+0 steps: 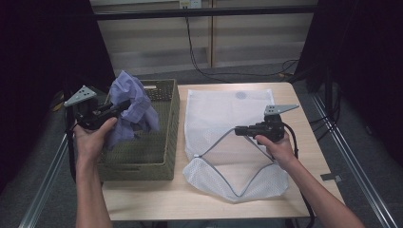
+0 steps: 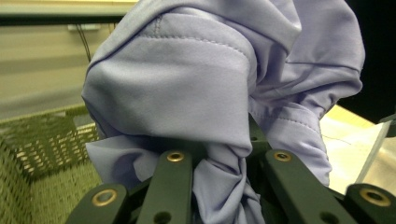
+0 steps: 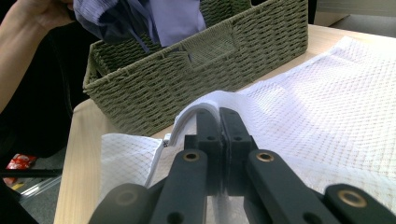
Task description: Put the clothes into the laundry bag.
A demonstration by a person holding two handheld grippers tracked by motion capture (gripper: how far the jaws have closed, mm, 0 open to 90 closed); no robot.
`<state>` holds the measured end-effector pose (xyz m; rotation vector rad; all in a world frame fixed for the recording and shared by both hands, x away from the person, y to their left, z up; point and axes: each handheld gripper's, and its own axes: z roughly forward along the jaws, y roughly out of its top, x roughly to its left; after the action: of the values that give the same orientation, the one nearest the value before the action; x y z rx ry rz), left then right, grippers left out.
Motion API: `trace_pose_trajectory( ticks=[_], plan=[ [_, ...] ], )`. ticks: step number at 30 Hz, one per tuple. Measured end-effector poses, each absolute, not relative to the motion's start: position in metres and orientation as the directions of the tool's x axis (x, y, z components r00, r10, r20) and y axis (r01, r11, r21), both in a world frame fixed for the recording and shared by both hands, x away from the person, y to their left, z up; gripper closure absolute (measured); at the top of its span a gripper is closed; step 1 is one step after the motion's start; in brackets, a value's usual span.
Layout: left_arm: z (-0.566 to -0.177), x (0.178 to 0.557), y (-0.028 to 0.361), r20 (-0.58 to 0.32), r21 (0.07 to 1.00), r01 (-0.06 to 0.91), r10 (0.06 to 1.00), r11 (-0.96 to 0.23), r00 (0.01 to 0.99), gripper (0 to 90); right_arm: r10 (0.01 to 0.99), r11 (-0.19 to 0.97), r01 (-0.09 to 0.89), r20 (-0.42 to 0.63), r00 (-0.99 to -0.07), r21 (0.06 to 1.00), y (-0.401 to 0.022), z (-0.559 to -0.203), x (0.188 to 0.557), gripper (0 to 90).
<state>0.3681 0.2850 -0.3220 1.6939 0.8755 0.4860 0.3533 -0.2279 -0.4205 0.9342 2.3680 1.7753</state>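
Lavender garment (image 1: 130, 107) bunched between left gripper (image 1: 124, 105) fingers (image 2: 175, 186), above basket (image 1: 164, 142).

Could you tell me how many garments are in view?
1: a lilac garment held by the left gripper above the woven basket; more may lie hidden inside.

lilac garment (image 2: 196, 88) hides left claw's tips, basket (image 2: 42, 158) cropped

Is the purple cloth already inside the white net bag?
No, the purple cloth hangs from the left gripper above the woven basket, apart from the white net bag on the table.
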Motion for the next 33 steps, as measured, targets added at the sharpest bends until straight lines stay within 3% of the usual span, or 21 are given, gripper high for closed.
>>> trace_pose_trajectory(
  ticks=[33],
  plan=[
    [-0.271, 0.329, 0.279, -0.052, 0.995, 0.099, 0.728, -0.022, 0.684, 78.6, 0.475, 0.171, 0.433, 0.311, -0.823, 0.885, -0.226, -0.419, 0.352, 88.8]
  ],
)
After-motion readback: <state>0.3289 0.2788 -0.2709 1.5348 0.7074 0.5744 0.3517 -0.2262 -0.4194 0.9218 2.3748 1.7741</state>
